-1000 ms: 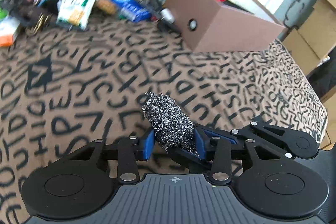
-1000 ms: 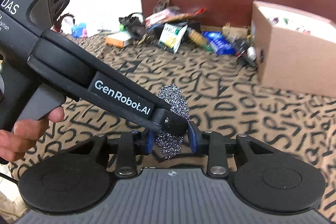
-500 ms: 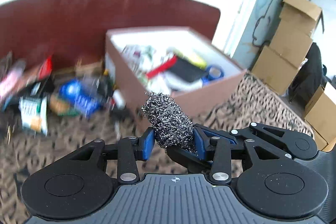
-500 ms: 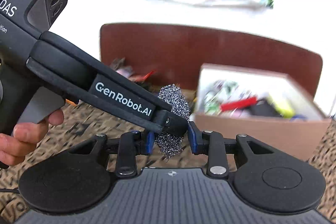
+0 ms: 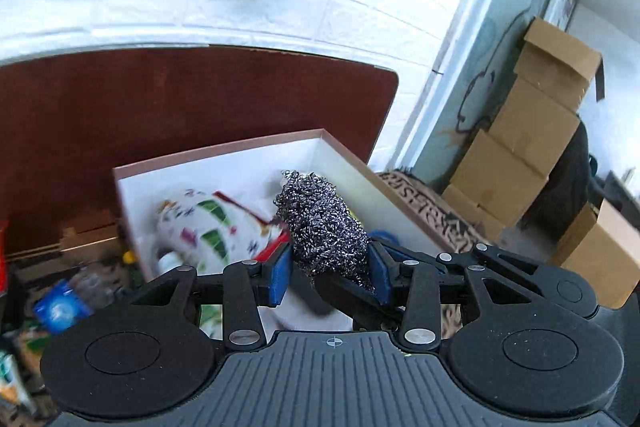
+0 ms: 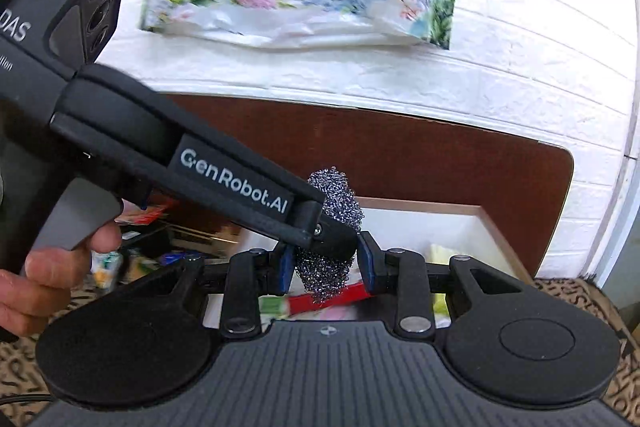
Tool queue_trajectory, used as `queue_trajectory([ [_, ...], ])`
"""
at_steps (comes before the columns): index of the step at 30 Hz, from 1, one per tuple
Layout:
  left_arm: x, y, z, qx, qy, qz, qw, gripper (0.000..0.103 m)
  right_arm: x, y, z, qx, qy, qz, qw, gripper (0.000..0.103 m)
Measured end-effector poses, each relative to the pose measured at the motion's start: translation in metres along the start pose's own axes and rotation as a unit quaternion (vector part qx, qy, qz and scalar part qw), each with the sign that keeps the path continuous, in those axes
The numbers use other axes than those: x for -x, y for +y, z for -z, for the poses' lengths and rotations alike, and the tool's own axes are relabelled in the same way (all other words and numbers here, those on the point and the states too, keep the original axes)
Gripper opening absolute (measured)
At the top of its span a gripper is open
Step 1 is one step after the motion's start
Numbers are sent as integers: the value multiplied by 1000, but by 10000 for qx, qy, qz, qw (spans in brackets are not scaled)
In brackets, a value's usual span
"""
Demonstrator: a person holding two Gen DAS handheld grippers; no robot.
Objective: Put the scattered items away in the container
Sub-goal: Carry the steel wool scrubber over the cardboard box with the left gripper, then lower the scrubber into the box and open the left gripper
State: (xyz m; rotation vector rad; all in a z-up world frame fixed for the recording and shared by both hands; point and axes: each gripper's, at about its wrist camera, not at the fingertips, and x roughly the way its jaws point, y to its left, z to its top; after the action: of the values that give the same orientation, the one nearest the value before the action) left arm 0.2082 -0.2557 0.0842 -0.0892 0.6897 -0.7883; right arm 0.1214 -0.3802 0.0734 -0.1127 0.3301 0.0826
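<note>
Both hand-held grippers [image 5: 329, 269] [image 6: 324, 267] pinch steel scourer [image 5: 322, 223] above box [image 5: 224, 153].

The left gripper [image 6: 320, 247], seen from the right wrist camera, carries white "GenRobot.AI" lettering along its black arm, and "DAS" shows on its body at the frame's left edge. Smaller print below "DAS" is unreadable.

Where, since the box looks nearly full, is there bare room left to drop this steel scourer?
Bare white shows only at the back of the box, between its far wall and the floral pouch. The near half is crowded: pouch, red item, blue item. Left of the box, clutter lies heaped.
</note>
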Motion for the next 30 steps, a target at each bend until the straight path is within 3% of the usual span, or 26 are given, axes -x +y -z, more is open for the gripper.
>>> queue_trajectory([
  [11,-103,40,-35,550,396,119,9976,59,-92,-37,2,727,753,290,9941,37],
  [13,-114,45,-34,608,433,-10,9972,68,-104,-37,5,910,918,310,9911,37],
  [14,-118,48,-32,634,411,-110,9971,77,-110,-37,8,996,1031,324,9891,37],
  [15,-119,51,-31,649,374,-185,9970,83,-115,-36,10,1079,1148,354,9869,39],
  [17,-119,58,-27,676,309,-199,9970,85,-119,-34,14,1225,1295,507,9827,45],
  [19,-117,64,-23,685,319,-108,9971,89,-118,-33,17,1316,1353,569,9804,59],
  [21,-114,66,-19,669,311,-90,9972,92,-115,-33,20,1306,1399,577,9798,64],
  [30,-93,47,1,94,349,-115,9993,103,-87,-29,26,1240,1407,820,9788,96],
])
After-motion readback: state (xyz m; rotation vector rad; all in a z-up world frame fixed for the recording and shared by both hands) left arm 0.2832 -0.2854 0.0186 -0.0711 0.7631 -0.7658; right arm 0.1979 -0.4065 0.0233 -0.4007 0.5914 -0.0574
